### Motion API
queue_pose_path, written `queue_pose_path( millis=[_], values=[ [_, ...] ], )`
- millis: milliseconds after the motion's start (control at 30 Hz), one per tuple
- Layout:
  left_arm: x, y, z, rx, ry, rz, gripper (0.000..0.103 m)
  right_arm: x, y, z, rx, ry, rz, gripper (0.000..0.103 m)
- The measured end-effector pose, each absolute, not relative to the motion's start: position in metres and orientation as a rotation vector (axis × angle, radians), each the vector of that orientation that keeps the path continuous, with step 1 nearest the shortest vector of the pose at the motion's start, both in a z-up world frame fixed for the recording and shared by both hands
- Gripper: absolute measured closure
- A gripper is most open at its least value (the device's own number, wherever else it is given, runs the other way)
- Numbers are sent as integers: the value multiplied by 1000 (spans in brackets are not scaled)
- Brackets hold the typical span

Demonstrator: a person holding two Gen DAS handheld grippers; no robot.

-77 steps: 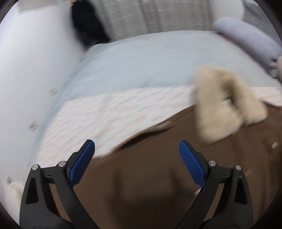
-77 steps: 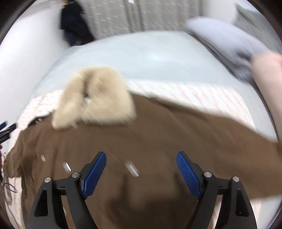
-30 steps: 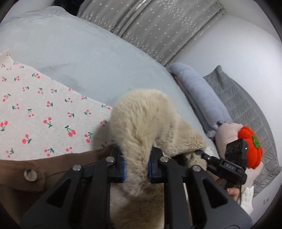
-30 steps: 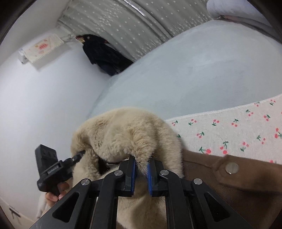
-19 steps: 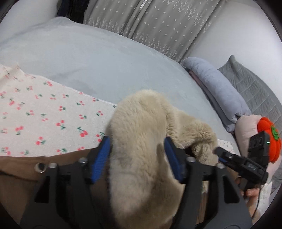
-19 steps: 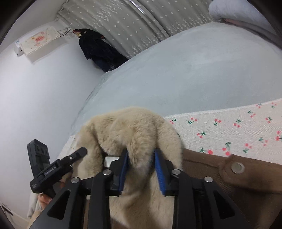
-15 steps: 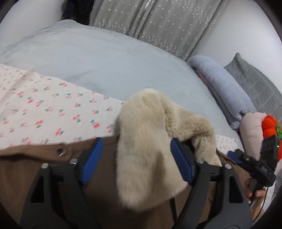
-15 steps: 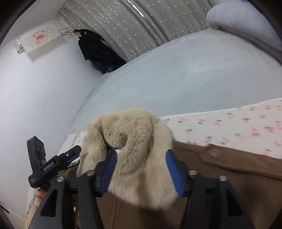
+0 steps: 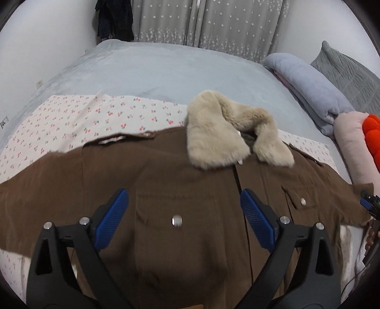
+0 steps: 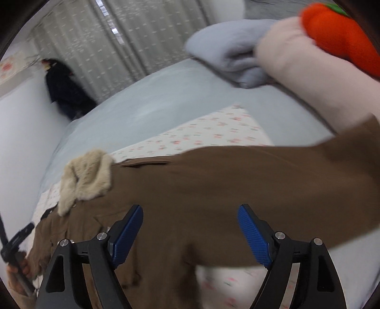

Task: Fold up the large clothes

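A brown coat with a beige fur collar lies spread front-up on a cherry-print cloth on the bed, sleeves out to both sides. My left gripper is open and empty above the coat's chest, below the collar. My right gripper is open and empty above the coat's right sleeve; the collar lies to its left. The right wrist view is blurred.
The bed has a pale blue cover. A folded blue blanket, a pink cushion and an orange plush toy lie at the right. A wall runs along the left; curtains and dark hanging clothes are at the back.
Both grippers were shut on the fur collar, then opened and let it go. Both have drawn back from it; the right one has swung out over the right sleeve.
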State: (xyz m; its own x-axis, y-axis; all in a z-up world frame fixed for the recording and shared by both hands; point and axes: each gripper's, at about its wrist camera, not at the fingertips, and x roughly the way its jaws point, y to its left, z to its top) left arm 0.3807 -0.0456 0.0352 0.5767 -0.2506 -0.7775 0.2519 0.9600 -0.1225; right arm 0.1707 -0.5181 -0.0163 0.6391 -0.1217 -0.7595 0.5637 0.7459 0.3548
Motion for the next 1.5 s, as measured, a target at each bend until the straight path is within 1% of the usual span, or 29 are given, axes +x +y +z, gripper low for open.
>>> queue_pose_path(
  millis=[133, 333, 433, 567, 600, 667, 700, 733, 767, 800, 867, 1000, 1133, 1233, 1367, 1500],
  values=[
    [342, -36, 41, 10, 936, -279, 8, 109, -553, -22, 697, 764, -568, 18],
    [298, -32, 21, -31, 955, -307, 6, 33, -611, -58, 866, 708, -840, 18],
    [290, -33, 3, -70, 978, -308, 6, 18, -629, -81, 948, 686, -881, 18],
    [291, -38, -19, -97, 993, -336, 6, 20, -642, -99, 1024, 607, -866, 19],
    [292, -38, -23, -104, 1002, -337, 6, 23, -644, -104, 1035, 583, -876, 21],
    [296, -38, -30, -118, 1013, -343, 6, 30, -646, -107, 1040, 569, -898, 38],
    [297, -36, -31, -126, 1012, -347, 6, 34, -647, -110, 1045, 566, -893, 71],
    [299, -34, -32, -136, 1011, -346, 6, 36, -651, -112, 1056, 565, -885, 92],
    [300, -31, -33, -152, 1008, -342, 6, 37, -650, -107, 1051, 556, -901, 94],
    [302, -26, -34, -173, 1007, -337, 6, 37, -648, -97, 1031, 530, -905, 96],
    [305, -19, -33, -199, 1013, -331, 6, 45, -641, -64, 954, 476, -880, 97],
    [310, -6, -27, -217, 1004, -324, 6, 78, -617, 21, 764, 404, -803, 98],
    [310, 4, -20, -231, 986, -332, 6, 124, -572, 111, 619, 334, -659, 98],
    [312, 9, -17, -242, 980, -351, 6, 161, -529, 158, 540, 311, -538, 98],
    [313, 16, -13, -262, 965, -374, 6, 213, -457, 194, 439, 332, -362, 98],
    [315, 24, -10, -285, 951, -388, 6, 259, -385, 193, 363, 396, -206, 98]
  ],
)
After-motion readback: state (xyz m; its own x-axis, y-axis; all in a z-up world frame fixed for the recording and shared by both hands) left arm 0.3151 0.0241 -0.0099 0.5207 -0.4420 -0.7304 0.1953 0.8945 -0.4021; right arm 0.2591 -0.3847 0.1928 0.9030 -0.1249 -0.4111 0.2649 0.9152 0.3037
